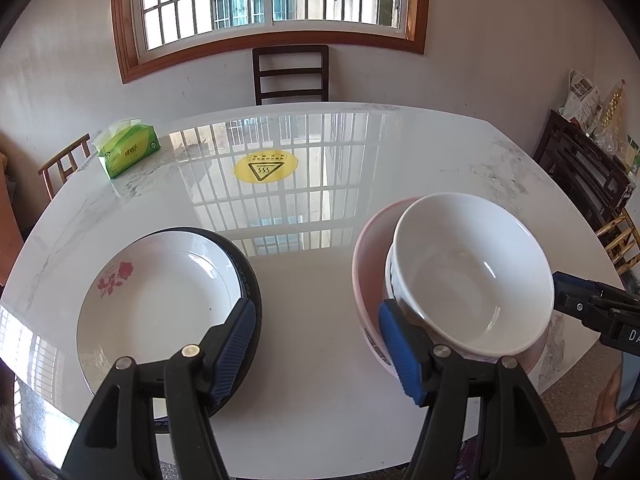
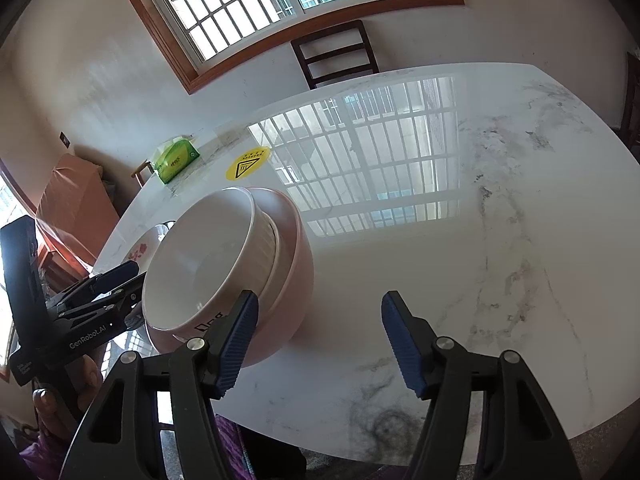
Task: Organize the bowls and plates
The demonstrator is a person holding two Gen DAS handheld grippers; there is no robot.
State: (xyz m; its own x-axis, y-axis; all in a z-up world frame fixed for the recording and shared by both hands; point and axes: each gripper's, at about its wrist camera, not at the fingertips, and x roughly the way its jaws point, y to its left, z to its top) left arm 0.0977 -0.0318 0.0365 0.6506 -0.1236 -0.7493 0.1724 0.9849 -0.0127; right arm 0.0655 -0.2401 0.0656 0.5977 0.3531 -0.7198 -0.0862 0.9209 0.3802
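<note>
Marble table (image 1: 320, 280): both grippers' fingers (image 1: 240, 344) gape, gripping nothing.

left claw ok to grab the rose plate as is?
Probably yes. The left claw stands open and empty, one finger already over the near rim of the rose plate. Nothing lies between them; the bowl stack sits clear on the other side.
</note>
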